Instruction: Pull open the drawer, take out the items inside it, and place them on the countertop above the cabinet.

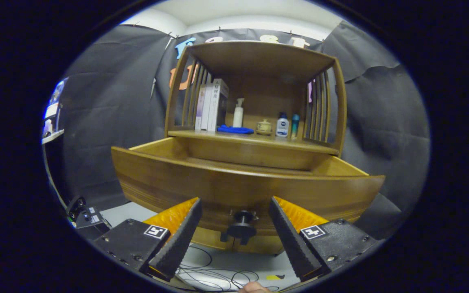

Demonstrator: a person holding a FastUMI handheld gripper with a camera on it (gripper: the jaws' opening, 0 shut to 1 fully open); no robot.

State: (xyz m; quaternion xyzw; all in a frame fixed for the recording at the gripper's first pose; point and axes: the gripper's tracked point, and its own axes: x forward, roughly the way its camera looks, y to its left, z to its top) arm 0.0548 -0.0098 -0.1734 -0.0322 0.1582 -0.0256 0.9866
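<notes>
Gripper (234, 211) spread open, touching nothing — drawer (242, 189) pulled out, its dark knob (241, 228) between the 2 fingers; book (217, 103) spine lettering unreadable.

Books (212, 105) stand beside a pump bottle (238, 113); cables (214, 273) lie on the floor.

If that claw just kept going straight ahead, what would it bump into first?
Most likely the dark knob on the pulled-out drawer's front. It sits between the fingers of the open claw, which do not touch it. How far ahead it is, is hard to judge.
</notes>
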